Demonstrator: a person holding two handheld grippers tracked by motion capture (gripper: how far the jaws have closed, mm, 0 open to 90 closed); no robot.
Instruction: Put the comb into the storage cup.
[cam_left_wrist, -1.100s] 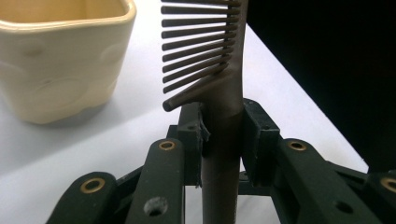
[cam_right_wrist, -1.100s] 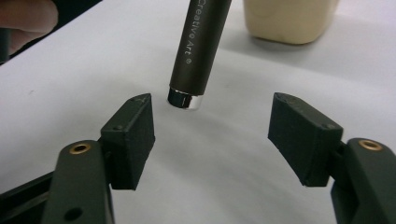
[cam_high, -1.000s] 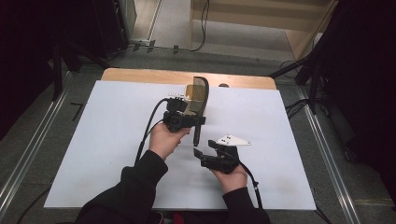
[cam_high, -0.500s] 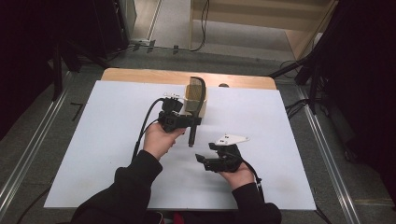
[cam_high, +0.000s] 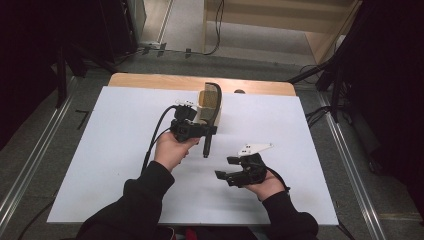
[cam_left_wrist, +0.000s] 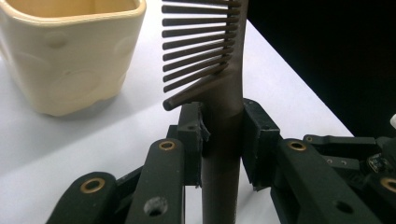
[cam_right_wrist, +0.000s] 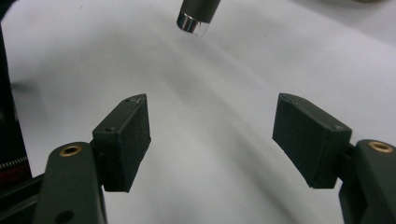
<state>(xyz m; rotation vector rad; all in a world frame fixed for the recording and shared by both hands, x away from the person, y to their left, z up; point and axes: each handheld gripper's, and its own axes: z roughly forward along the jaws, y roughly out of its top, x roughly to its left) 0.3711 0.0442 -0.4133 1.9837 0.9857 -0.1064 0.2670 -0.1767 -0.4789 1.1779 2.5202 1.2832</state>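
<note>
Left claw (cam_left_wrist: 223, 140) is clamped on the round handle of a dark brown plastic wide-tooth comb (cam_left_wrist: 219, 70), pads pressing either side just below where the teeth begin; in the left gripper view the teeth point toward a cream square-sided ceramic cup (cam_left_wrist: 70, 51) standing just beside on the white surface (cam_left_wrist: 60, 149). High view: the left claw (cam_high: 200, 131) carries the comb (cam_high: 215, 102) with its toothed end up over the cup (cam_high: 204, 102) and the handle end hanging toward the person, off the surface (cam_high: 115, 150). The low grip on the handle leaves the toothed end free, likely so that it can be steered into the cup mouth; whether any part of the comb is already inside the rim cannot be told. Right claw (cam_right_wrist: 219, 140) is released, jaws wide apart with nothing between, pointed at the metal-tipped end of the handle (cam_right_wrist: 196, 16), which hangs apart from it. In the high view the right claw (cam_high: 225, 169) rests low near the person, palm-cradled, seemingly standing by to steady or take the handle.
</note>
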